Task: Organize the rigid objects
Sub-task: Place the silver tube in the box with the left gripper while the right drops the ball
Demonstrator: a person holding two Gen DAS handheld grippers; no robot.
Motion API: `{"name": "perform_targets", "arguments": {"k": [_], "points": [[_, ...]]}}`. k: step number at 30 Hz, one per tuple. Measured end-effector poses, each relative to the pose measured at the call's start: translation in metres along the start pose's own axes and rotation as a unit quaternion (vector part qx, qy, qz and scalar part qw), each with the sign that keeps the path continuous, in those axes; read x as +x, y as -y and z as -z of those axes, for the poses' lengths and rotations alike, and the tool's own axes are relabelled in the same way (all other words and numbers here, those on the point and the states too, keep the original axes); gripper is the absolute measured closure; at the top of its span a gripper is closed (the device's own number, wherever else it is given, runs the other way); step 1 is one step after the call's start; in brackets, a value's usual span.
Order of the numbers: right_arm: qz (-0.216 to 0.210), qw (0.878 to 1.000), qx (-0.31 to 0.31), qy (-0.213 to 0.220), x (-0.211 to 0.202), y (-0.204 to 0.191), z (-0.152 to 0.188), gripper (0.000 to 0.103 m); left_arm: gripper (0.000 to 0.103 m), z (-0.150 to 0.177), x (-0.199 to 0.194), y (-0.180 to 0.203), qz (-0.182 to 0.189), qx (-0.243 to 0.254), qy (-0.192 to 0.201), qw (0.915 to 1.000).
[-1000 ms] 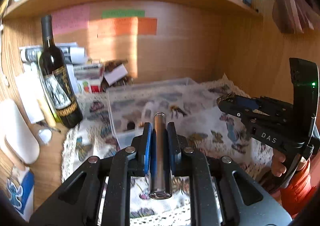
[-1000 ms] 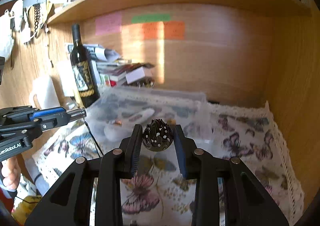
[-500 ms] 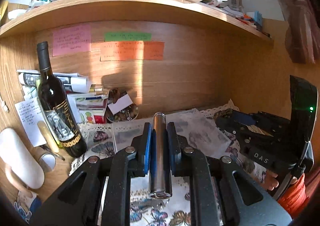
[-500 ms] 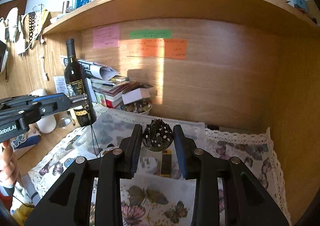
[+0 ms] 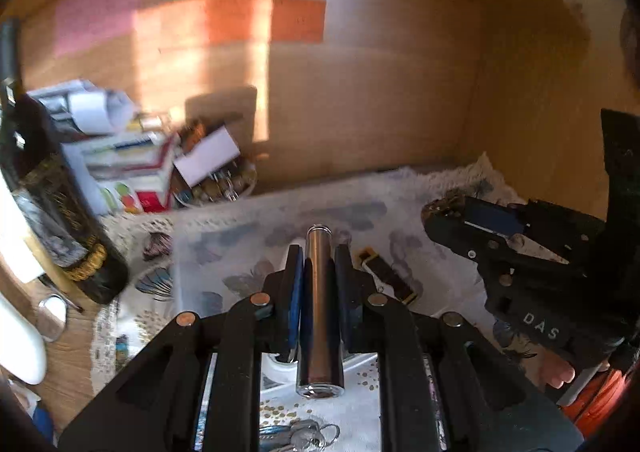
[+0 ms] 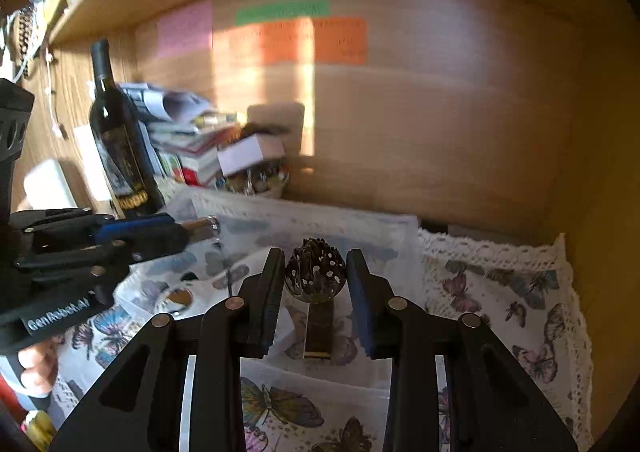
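My left gripper [image 5: 318, 264] is shut on a shiny metal cylinder [image 5: 319, 308] that lies lengthwise between its fingers, held above a clear plastic box [image 5: 224, 252]. My right gripper [image 6: 316, 272] is shut on a dark spiky ball with pale dots [image 6: 315, 272], held over the same box [image 6: 360, 228]. A brown and gold rectangular stick [image 6: 319, 326] lies inside the box; it also shows in the left wrist view [image 5: 386, 276]. The right gripper shows at the right of the left wrist view [image 5: 444, 212], and the left gripper at the left of the right wrist view [image 6: 200, 228].
A dark wine bottle [image 6: 118, 140] stands at the left by a pile of books and papers [image 6: 188, 144] and a small bowl of bits [image 6: 256, 180]. A butterfly cloth [image 6: 500, 292] covers the desk. Keys [image 5: 296, 436] lie near the front. Wooden walls close in at the back and right.
Both grippers have tilted back down and now hang lower over the clear box, each still holding its object. The upper shelf has dropped out of sight.
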State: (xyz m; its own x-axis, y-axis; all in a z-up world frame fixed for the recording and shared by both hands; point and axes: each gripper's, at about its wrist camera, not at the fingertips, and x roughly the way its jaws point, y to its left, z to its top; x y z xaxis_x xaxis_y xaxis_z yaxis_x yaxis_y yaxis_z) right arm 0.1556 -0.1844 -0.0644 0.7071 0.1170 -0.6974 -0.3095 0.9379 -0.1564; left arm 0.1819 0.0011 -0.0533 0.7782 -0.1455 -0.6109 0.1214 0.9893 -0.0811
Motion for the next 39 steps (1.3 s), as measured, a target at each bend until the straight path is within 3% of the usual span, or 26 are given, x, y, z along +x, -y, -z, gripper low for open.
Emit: {"name": "perform_targets", "arguments": {"k": [9,21,24,28,32,35,39], "points": [[0.003,0.999,0.003,-0.048,0.034,0.003,0.011,0.074,0.088,0.011,0.042,-0.001,0.009,0.002,-0.059,0.9982],[0.007,0.998,0.0,-0.07,0.046,0.002,0.015,0.073,0.087,0.015,0.054,0.009,-0.001,0.026,-0.071,0.9971],[0.012,0.998,-0.004,-0.069,0.045,0.0,0.015,0.072,0.077,0.015,0.048,0.011,0.0,0.028,-0.068,0.9973],[0.019,0.998,-0.006,-0.055,0.035,-0.001,0.012,0.061,0.067,0.013,0.032,0.012,0.0,0.026,-0.052,0.9983],[0.023,0.999,-0.008,-0.034,0.019,-0.003,0.008,0.052,0.046,0.011,0.015,0.005,-0.013,0.009,-0.031,0.9994],[0.023,1.0,-0.007,-0.015,0.003,-0.003,0.007,0.042,0.039,0.011,0.0,0.001,-0.025,0.009,-0.014,0.9996],[0.026,1.0,-0.012,0.007,-0.02,-0.007,0.007,0.037,0.028,0.015,-0.026,-0.002,-0.038,0.011,0.011,0.9992]]}}
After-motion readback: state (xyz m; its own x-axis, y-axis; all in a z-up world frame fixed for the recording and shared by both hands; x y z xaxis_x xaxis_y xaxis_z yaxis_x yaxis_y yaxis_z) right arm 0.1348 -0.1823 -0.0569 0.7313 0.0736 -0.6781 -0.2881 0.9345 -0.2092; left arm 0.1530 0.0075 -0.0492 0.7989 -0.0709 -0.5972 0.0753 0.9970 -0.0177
